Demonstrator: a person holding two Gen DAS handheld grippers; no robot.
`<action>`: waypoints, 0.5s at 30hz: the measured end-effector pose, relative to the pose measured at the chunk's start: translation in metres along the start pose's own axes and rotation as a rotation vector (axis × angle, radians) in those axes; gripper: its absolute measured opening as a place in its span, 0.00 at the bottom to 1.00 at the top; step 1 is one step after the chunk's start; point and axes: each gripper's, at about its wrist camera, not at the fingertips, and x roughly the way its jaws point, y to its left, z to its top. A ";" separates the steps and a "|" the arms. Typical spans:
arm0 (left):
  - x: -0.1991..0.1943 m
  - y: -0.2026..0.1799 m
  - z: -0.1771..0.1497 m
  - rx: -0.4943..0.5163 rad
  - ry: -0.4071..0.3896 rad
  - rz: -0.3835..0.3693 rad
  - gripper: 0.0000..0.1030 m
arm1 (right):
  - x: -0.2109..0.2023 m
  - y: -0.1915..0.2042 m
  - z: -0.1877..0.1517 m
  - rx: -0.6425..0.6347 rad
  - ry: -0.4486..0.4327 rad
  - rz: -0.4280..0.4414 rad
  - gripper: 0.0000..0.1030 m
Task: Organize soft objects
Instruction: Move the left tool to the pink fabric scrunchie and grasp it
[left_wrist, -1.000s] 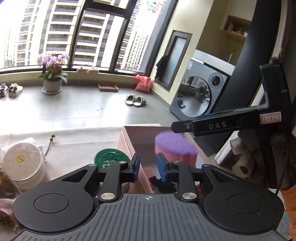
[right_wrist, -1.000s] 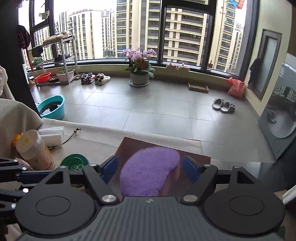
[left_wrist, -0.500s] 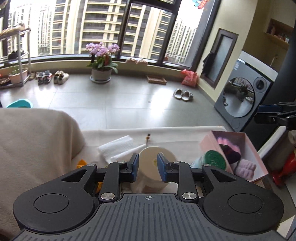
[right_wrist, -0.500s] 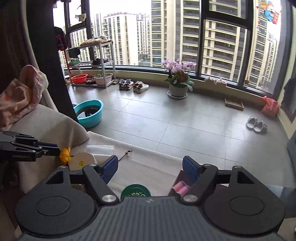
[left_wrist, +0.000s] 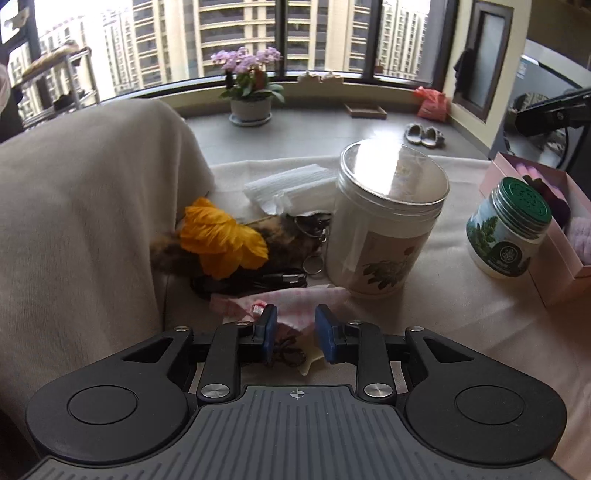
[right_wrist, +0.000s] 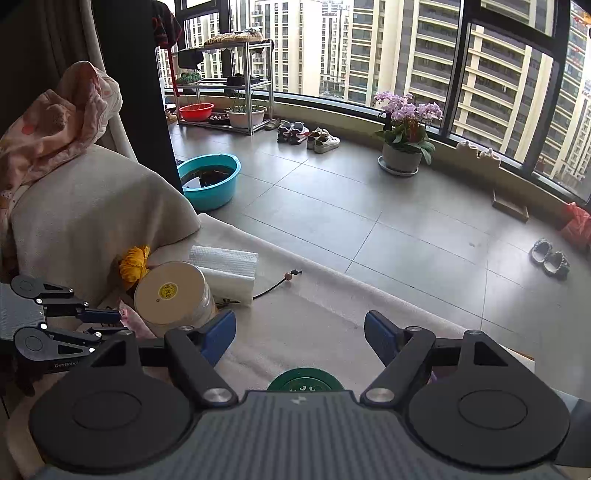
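Observation:
My left gripper (left_wrist: 295, 332) is open by a narrow gap, low over a pink checked cloth (left_wrist: 280, 301) on the cream-covered table; it holds nothing. Behind the cloth lie a yellow fabric flower (left_wrist: 221, 240) and a brown furry item (left_wrist: 284, 230). The pink box (left_wrist: 554, 273) at the right holds purple soft pieces (left_wrist: 581, 232). My right gripper (right_wrist: 299, 334) is wide open and empty, above the table. The left gripper (right_wrist: 107, 321) shows at the left in the right wrist view.
A tall clear jar (left_wrist: 384, 221) stands right of the cloth, with a green-lidded jar (left_wrist: 506, 229) beside the box. Folded white paper towels (left_wrist: 291, 184), keys and a black cable lie behind. A beige-draped cushion (left_wrist: 81, 206) rises at the left.
My left gripper swung left from the pink box to the pink cloth beside the tall jar. My right gripper let go of the purple soft piece and pulled back from the box.

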 end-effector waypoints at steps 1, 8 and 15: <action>-0.002 0.003 -0.005 -0.018 -0.005 0.007 0.28 | 0.000 0.002 -0.002 0.001 -0.004 0.011 0.75; 0.004 0.009 -0.029 -0.078 0.010 -0.132 0.34 | -0.010 0.046 -0.036 -0.154 -0.063 0.048 0.75; -0.025 0.018 -0.028 -0.109 -0.055 -0.191 0.34 | 0.022 0.089 -0.081 -0.090 -0.005 0.190 0.75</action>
